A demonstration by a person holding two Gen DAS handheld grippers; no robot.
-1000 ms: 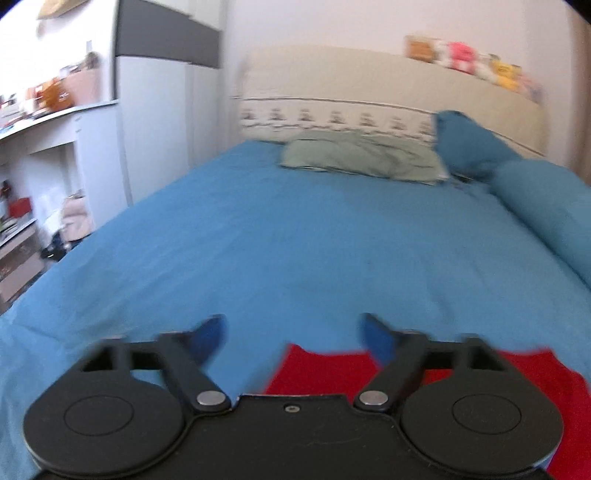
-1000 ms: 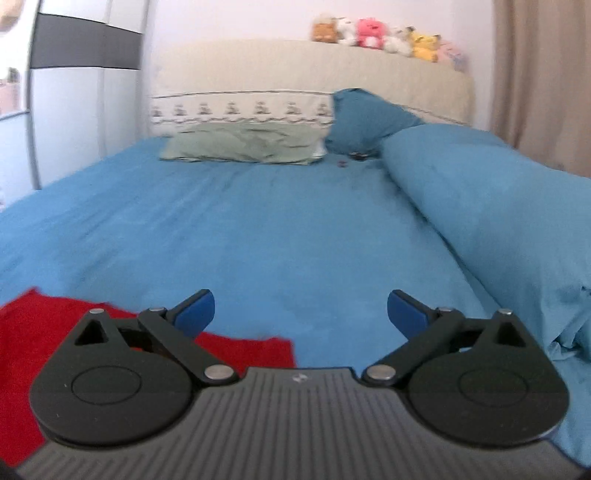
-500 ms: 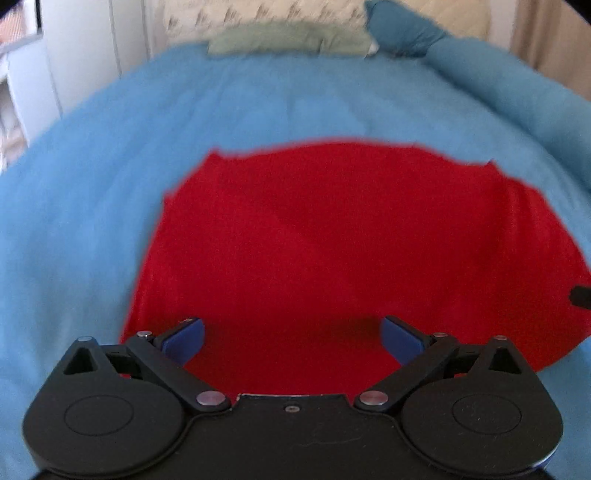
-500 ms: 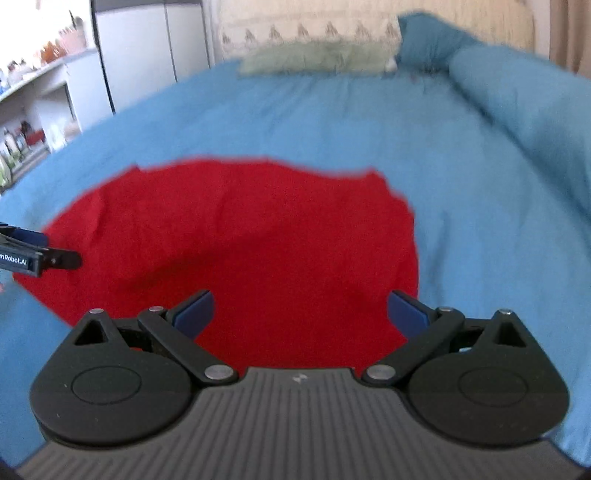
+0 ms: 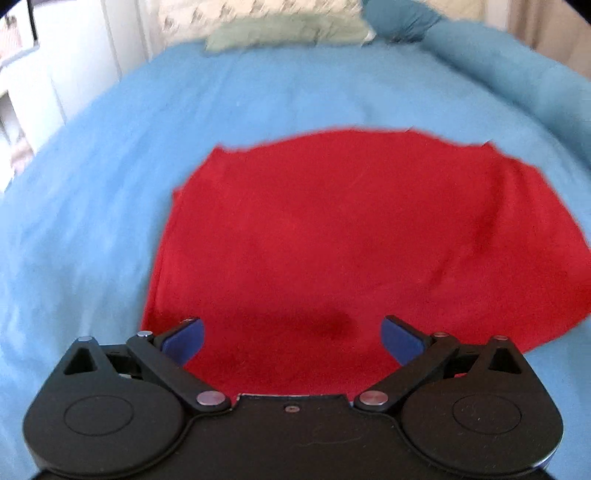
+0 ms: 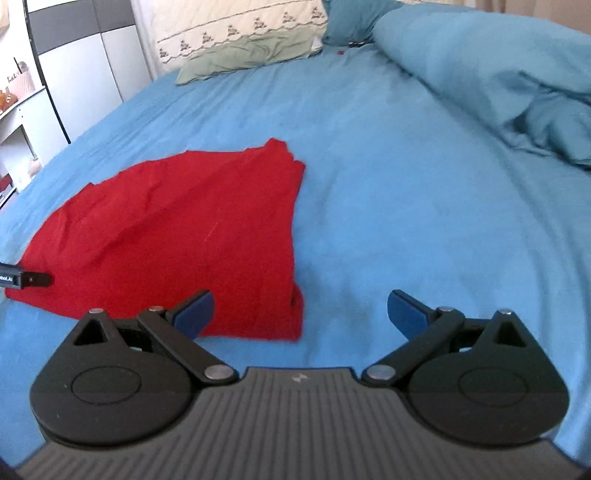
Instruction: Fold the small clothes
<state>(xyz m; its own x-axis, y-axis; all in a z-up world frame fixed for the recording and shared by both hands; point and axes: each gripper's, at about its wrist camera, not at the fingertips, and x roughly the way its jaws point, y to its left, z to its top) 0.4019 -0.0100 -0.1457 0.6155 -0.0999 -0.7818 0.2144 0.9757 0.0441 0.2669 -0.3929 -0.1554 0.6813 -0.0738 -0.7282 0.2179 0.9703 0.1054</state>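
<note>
A red garment (image 5: 332,240) lies spread flat on the blue bed sheet (image 5: 92,203). My left gripper (image 5: 291,338) is open and empty, hovering over the garment's near edge. In the right wrist view the red garment (image 6: 177,236) lies to the left, with a few creases. My right gripper (image 6: 300,312) is open and empty, above the garment's near right corner, its right finger over bare sheet. The tip of the left gripper (image 6: 26,280) shows at the far left edge of that view.
A bunched blue duvet (image 6: 498,74) runs along the bed's right side. A green pillow (image 6: 251,55) and a cream patterned pillow (image 6: 236,26) lie at the headboard. A white wardrobe (image 6: 85,62) and shelves stand left of the bed.
Both grippers tilted down from facing the headboard toward the garment. The right gripper then shifted right, so the garment now sits left in its view. Both stayed open.
</note>
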